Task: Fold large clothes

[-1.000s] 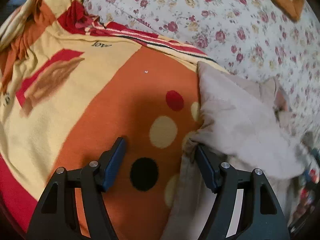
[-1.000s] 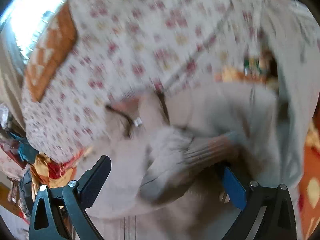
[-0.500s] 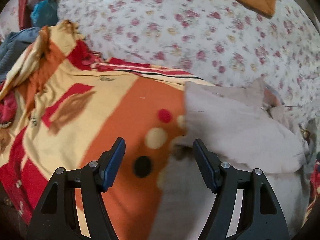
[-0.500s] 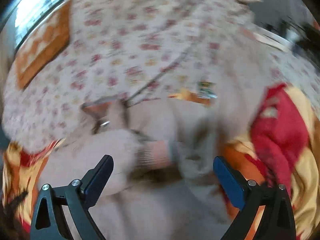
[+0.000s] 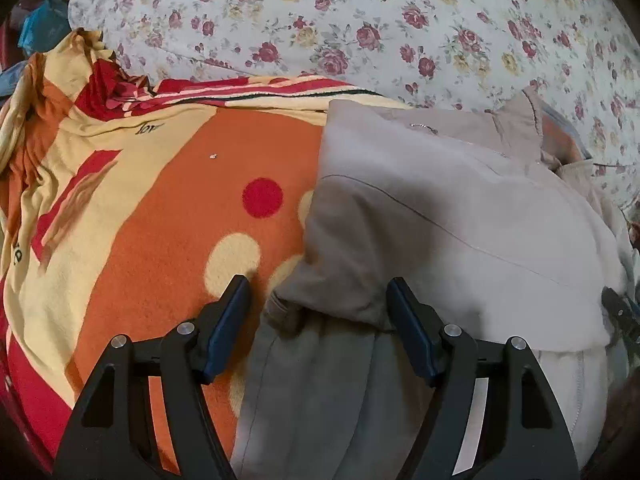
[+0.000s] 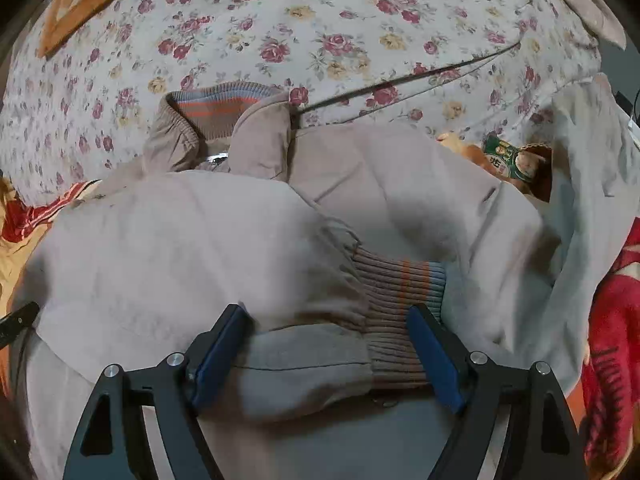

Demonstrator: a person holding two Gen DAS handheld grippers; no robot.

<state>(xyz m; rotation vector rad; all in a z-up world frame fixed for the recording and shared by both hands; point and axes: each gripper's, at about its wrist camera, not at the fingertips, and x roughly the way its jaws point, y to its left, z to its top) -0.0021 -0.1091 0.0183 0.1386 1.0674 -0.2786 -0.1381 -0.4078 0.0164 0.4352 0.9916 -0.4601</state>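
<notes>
Both grippers pointed steeply down. The left gripper [image 5: 318,304] had its jaws set apart, gripping nothing. The right gripper [image 6: 330,344] had just been closing its jaws, which flanked the jacket sleeve [image 6: 312,356], pads not visibly pressing.

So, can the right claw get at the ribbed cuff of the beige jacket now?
Probably yes. The right claw, its jaws just closing, already straddles the ribbed cuff of the beige jacket; nothing covers it.
</notes>
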